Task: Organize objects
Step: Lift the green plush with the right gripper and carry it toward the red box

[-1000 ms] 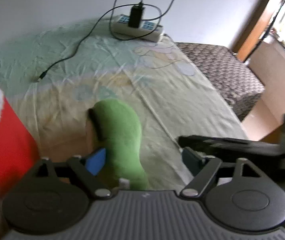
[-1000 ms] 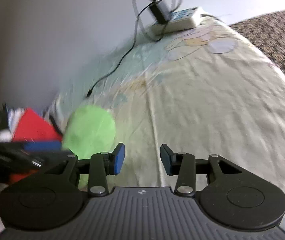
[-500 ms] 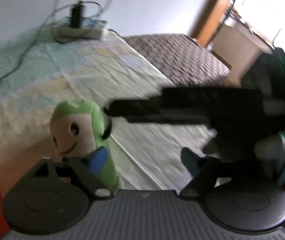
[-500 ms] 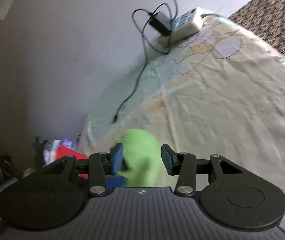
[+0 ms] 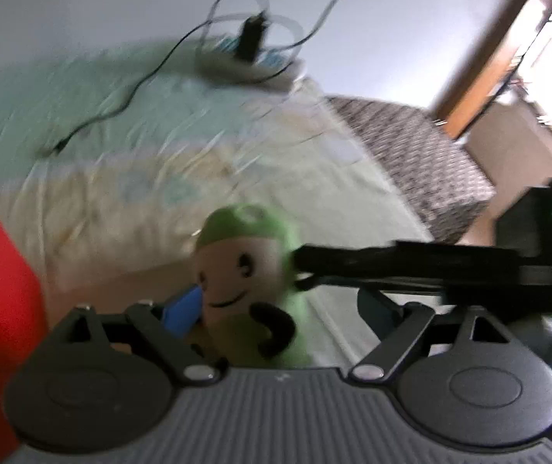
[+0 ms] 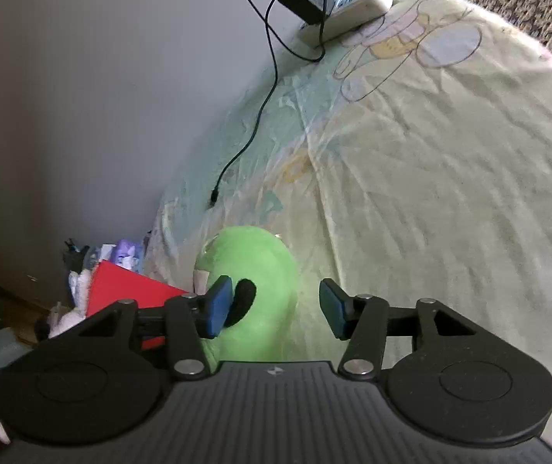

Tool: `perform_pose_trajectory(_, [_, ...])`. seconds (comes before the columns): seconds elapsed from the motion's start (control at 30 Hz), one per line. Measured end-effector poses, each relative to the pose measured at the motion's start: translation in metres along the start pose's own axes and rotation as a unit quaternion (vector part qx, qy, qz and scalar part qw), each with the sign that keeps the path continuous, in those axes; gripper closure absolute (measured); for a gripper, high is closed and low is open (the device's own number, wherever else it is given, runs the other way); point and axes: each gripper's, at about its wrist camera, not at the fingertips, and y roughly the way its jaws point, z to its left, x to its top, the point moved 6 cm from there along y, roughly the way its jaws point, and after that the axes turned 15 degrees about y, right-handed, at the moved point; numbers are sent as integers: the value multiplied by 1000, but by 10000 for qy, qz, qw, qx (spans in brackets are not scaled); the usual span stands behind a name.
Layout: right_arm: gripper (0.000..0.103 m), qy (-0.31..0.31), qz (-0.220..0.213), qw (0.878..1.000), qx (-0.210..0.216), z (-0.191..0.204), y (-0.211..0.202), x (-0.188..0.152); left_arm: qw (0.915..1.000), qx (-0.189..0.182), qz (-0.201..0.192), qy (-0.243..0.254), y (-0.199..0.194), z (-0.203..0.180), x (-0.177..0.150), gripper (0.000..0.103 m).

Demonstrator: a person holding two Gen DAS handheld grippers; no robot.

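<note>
A green plush toy with a beige smiling face and black arms stands on the pale bed sheet. It faces the left wrist camera. My left gripper is open around it, and the toy leans near the left blue pad. My right gripper reaches in from the right, its tips at the toy's side. In the right wrist view the plush toy shows its green back between the open fingers of my right gripper. The toy's black arm lies against the left pad.
A white power strip with a black charger and trailing cable lies at the head of the bed by the wall. A red box stands left of the plush, with clutter on the floor. Bare patterned mattress lies to the right.
The plush went from lying with its green back up to standing with its face toward the left camera. My right gripper swung in from the right and now straddles it.
</note>
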Motion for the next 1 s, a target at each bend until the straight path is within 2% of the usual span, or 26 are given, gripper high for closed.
perform_pose_trajectory(0.1, [48, 193, 112, 9996, 186, -1, 3, -1, 9992, -81, 245, -289, 19, 10, -5, 27])
perform_pose_trajectory(0.27, [49, 589, 295, 9970, 416, -3, 11, -5, 9993, -34, 307, -203, 26, 6, -7, 26])
perform_pose_trajectory(0.33, [55, 731, 360, 9953, 532, -4, 13, -7, 9992, -75, 345, -188, 26, 5, -8, 26])
perform_pose_trajectory(0.47, [57, 647, 332, 9958, 553, 3, 5, -11, 9990, -156, 360, -198, 21, -2, -12, 26])
perform_pose_trajectory(0.73, [57, 447, 306, 9966, 613, 17, -26, -35, 9995, -281, 141, -94, -12, -23, -22, 26])
perform_pose_trajectory(1.0, [57, 195, 221, 9960, 841, 44, -53, -70, 9992, -165, -270, 243, -61, -42, -33, 26])
